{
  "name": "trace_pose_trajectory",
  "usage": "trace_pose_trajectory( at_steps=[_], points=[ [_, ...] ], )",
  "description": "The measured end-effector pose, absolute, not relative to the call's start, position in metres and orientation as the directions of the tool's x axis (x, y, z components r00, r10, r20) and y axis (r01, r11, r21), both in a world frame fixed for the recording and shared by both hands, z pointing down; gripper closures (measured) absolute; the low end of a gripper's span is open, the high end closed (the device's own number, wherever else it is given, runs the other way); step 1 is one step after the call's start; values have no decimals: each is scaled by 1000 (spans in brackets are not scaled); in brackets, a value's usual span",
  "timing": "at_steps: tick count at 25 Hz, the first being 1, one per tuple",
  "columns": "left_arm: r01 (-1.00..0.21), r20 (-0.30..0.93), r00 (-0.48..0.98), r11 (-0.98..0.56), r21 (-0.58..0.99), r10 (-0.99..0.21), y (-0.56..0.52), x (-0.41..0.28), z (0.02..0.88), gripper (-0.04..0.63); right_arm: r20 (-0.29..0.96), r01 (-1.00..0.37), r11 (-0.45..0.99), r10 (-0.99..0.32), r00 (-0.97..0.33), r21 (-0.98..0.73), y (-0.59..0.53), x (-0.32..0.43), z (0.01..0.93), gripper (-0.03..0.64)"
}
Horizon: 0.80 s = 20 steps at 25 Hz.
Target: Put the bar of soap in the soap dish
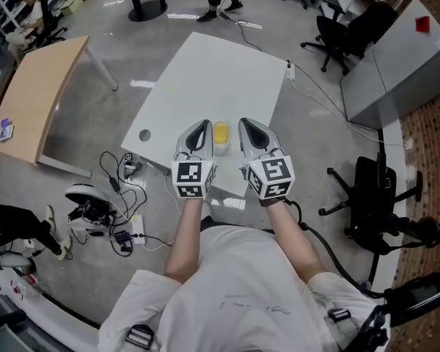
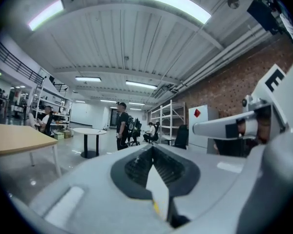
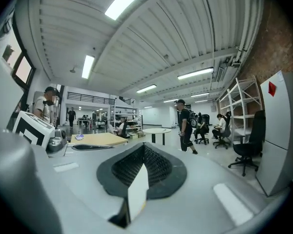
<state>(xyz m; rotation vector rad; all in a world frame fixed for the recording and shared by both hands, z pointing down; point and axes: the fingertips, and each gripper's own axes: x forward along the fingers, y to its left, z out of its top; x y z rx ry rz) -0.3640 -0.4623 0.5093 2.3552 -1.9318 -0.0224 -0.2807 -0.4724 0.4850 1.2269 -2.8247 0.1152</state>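
left claw [image 1: 202, 125] and right claw [image 1: 244, 124] are both closed on nothing, held level side by side over the white desk [image 1: 205, 72]; the yellow bar of soap [image 1: 220, 133] lies on the desk, showing between them, touched by neither

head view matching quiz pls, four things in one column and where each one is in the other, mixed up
Things:
1. yellow soap
2. wooden table
3. red mark
4. tangle of cables

Places:
A. on the grey cabinet, top right
B. on the floor, lower left
C. between the left gripper and right gripper
D. far left, beside the white table

Pairs: 1-C, 2-D, 3-A, 4-B
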Motion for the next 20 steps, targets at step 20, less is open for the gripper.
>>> trace_pose_trajectory(
  at_steps=[20],
  points=[
    [-999, 70, 23, -20, 39, -997, -238, -185, 478, 595, 118, -631, 765, -620, -776, -127, -301, -125, 488, 607]
  ],
)
